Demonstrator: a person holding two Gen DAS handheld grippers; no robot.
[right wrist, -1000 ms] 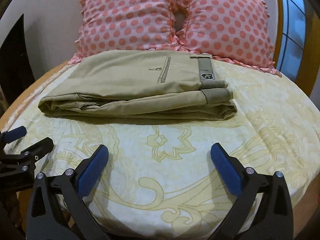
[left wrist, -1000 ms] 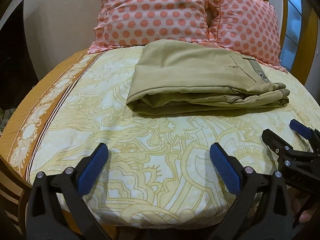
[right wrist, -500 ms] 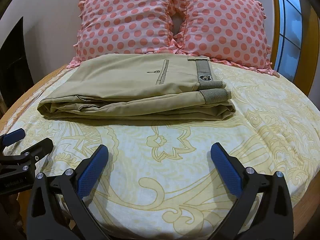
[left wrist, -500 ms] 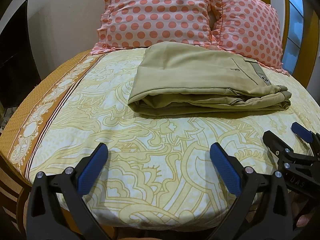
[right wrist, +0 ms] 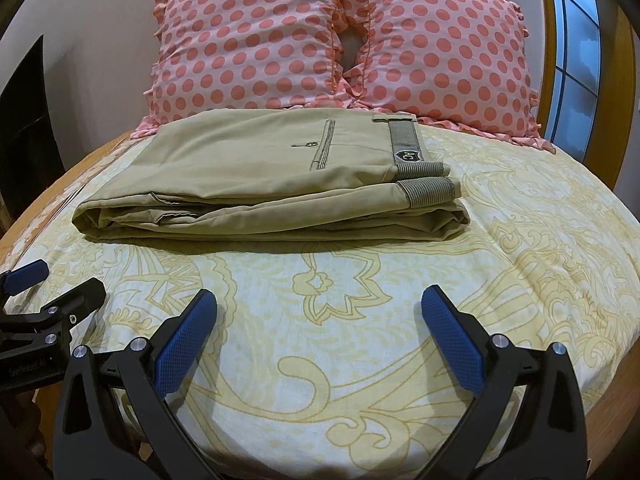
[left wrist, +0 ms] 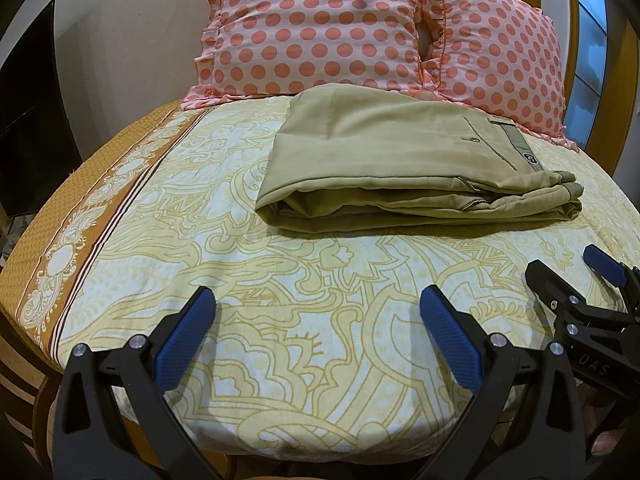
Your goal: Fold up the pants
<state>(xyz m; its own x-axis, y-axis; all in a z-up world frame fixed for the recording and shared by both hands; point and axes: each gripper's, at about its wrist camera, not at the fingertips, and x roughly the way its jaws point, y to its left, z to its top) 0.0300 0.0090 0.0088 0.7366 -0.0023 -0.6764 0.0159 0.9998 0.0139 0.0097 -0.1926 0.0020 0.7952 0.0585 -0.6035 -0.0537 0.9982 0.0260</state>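
- The pants [right wrist: 256,176] lie folded into a flat khaki rectangle on the bed [right wrist: 520,280], with their far edge just in front of two polka-dot pillows [right wrist: 340,40].
- Several layers are stacked, with the waistband [right wrist: 408,148] and its small badge on top at the right end and a rounded fold at the left end [left wrist: 280,208].
- The left gripper [left wrist: 316,330] hangs over the near part of the bed, well short of the pants. Its jaws stand wide apart and hold nothing.
- The right gripper [right wrist: 318,330] sits beside it at about the same depth, its jaws likewise spread and empty.
- Judging by the neat stack, the folding looks finished or nearly so. What remains is probably a final tidy or a clean retreat.
- To do that well, both grippers should stay clear of the near edge of the stack, where the loose layers [right wrist: 180,216] gape a little and could catch on a finger.
- If a last pat is wanted, pressing down flat on the top layer would suit better than pinching, which would probably drag the layers out of line.
- The bedsheet is soft, so a sliding push risks shifting the whole bundle.
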